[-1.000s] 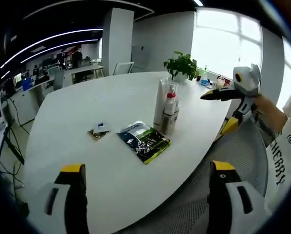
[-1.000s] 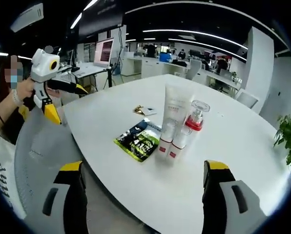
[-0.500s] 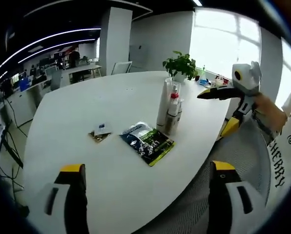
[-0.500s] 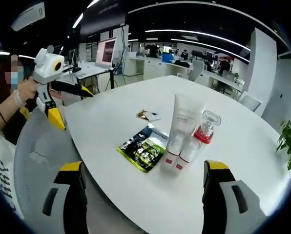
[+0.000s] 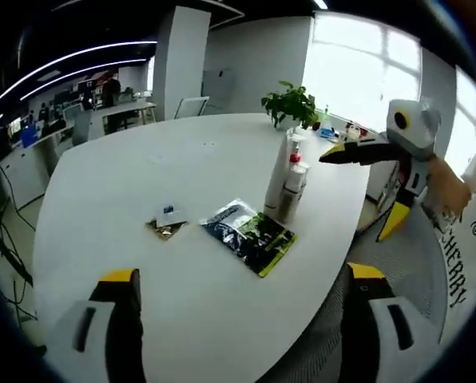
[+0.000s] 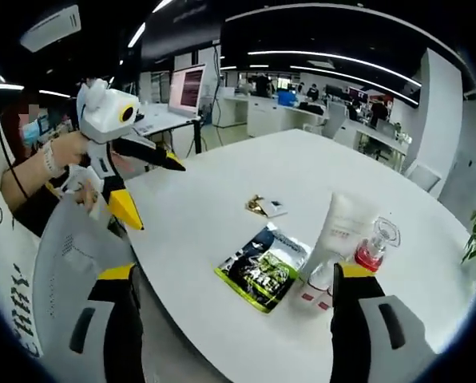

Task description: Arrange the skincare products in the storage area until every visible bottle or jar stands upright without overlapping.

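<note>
Several skincare products stand close together on the white oval table (image 5: 142, 175): a tall white tube (image 5: 277, 174) (image 6: 342, 233), a bottle with a red band (image 5: 295, 166) (image 6: 374, 251) and small white bottles (image 5: 290, 203) (image 6: 311, 294). Whether they touch I cannot tell. My left gripper (image 5: 241, 274) is open over the near table edge, well short of them. My right gripper (image 6: 237, 272) is open too, with nothing between its jaws; the products sit just above its right jaw. It also appears from the side (image 5: 358, 152), a hand holding it beyond the table's right edge.
A dark green foil packet (image 5: 250, 234) (image 6: 263, 267) lies flat beside the products, and a small sachet (image 5: 166, 223) (image 6: 266, 207) further left. A potted plant (image 5: 290, 102) stands at the far edge. A grey mesh chair back (image 6: 70, 255) is near the left gripper (image 6: 122, 132).
Both views have shifted with the hands. The right gripper view has swung left, so the products now sit at its right. Nothing on the table has moved; both grippers stay open.
</note>
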